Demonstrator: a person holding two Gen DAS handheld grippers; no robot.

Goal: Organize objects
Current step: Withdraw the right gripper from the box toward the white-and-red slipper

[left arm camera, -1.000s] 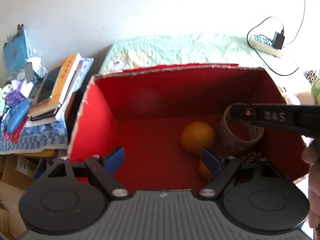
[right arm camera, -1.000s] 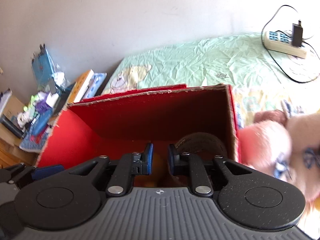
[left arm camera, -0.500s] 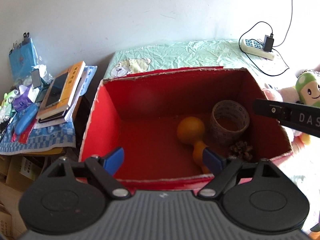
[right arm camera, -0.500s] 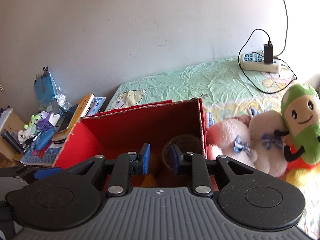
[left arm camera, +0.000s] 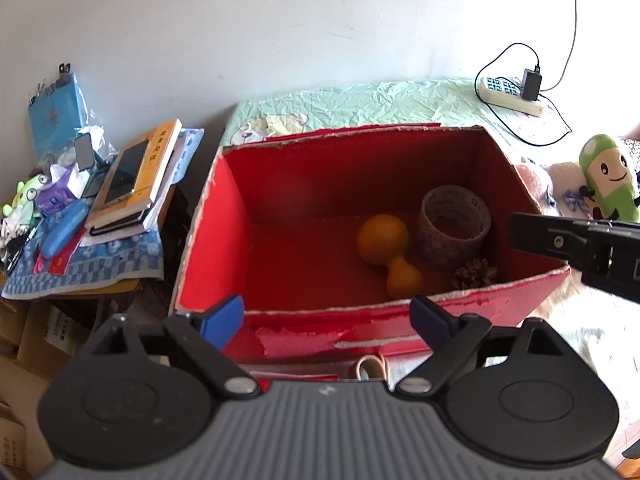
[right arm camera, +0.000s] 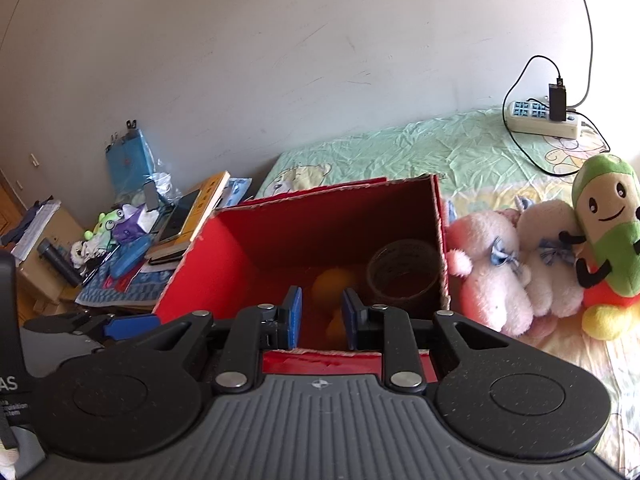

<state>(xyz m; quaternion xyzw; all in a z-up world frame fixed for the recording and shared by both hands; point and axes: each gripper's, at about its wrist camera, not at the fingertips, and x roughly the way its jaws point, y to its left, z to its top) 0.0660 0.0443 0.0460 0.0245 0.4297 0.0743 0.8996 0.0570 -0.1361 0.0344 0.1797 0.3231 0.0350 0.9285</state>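
Left wrist view: the scene runs from a cluttered side table on the left to plush toys on the right.
Side table [left arm camera: 80,276]: far left, covered with a blue-and-white checked cloth; on it one stack of books [left arm camera: 136,184] with a dark phone on top, and a yellow spine with writing too small to read.
Left gripper [left arm camera: 326,320]: two blue-padded fingers standing wide apart and opening, nothing between them, poised at the near rim of the box.
Red box [left arm camera: 216,248]: one open cardboard box, smooth red inside, its torn rim showing pale board; it sits on the bed.
Orange gourd [left arm camera: 386,248]: one, smooth, two-lobed, lying on the box floor right of centre.
Tape roll [left arm camera: 454,226]: one wide ring, printed with small unreadable marks, standing just right of the gourd.
Pine cone [left arm camera: 476,274]: one, brown and scaly, near the tape roll in the near right corner.
Right gripper [right arm camera: 320,316]: blue pads a narrow gap apart, holding nothing, above the near wall of the box.
Bedsheet [right arm camera: 440,152]: crinkled pale green fabric with cartoon bears.
Power strip [right arm camera: 540,118]: one, white, far right, with one black charger plugged in.
Plush toys: two fluffy pink ones [right arm camera: 496,264] and one green-and-cream smiling one [right arm camera: 608,232], right of the box.
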